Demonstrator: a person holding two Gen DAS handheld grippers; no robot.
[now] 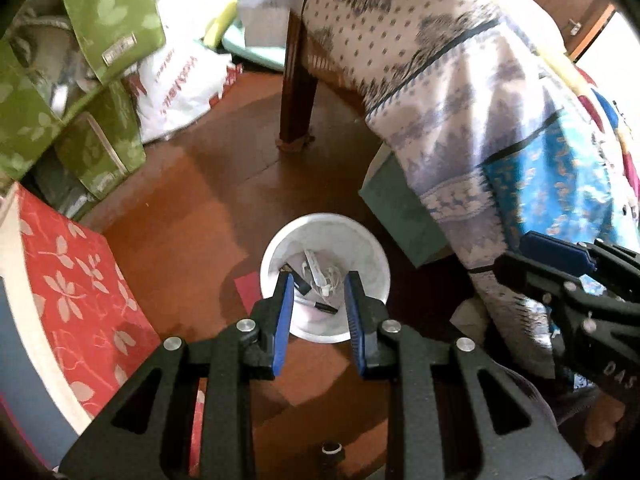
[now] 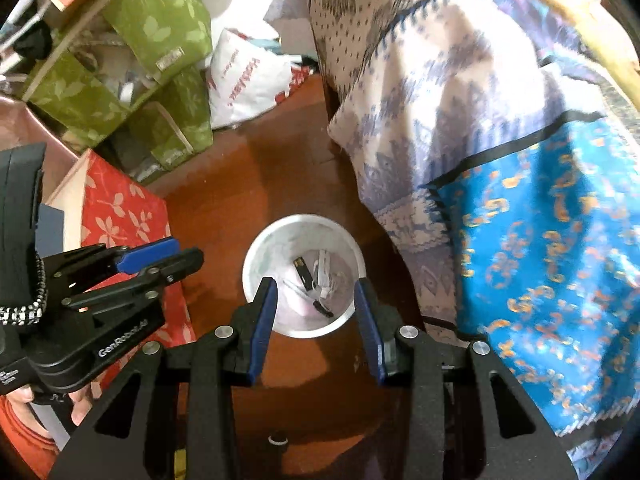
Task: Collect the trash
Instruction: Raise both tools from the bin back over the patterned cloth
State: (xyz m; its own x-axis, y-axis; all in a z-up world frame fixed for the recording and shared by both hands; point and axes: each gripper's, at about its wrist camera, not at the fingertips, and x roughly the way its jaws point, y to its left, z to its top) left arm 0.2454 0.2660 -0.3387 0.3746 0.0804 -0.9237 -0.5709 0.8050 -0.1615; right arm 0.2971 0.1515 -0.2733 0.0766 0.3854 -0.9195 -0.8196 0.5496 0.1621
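Observation:
A white bucket (image 1: pixel 276 252) (image 2: pixel 258 264) stands on the brown floor. Inside lie a black USB stick (image 2: pixel 305 275), white earphone cables (image 1: pixel 320 268) and a black pen (image 1: pixel 326 307). My left gripper (image 1: pixel 319 280) hangs above the bucket, its blue pads a small gap apart with nothing between them. Over the same bucket my right gripper (image 2: pixel 315 284) stands open and empty, its pads spread nearly as wide as the rim. Each gripper also shows from the side in the other's view: the right gripper (image 1: pixel 516 254) on the right, the left gripper (image 2: pixel 188 251) on the left.
Green leaf-print fabric boxes (image 1: pixel 108 12) and a white plastic bag (image 1: pixel 180 80) fill the upper left. A red floral box (image 1: pixel 76 292) is on the left. A wooden table leg (image 1: pixel 298 84), draped patterned cloth (image 1: pixel 460 92) and a green box (image 1: pixel 404 208) stand behind and to the right of the bucket. A red slip (image 1: pixel 248 290) lies beside it.

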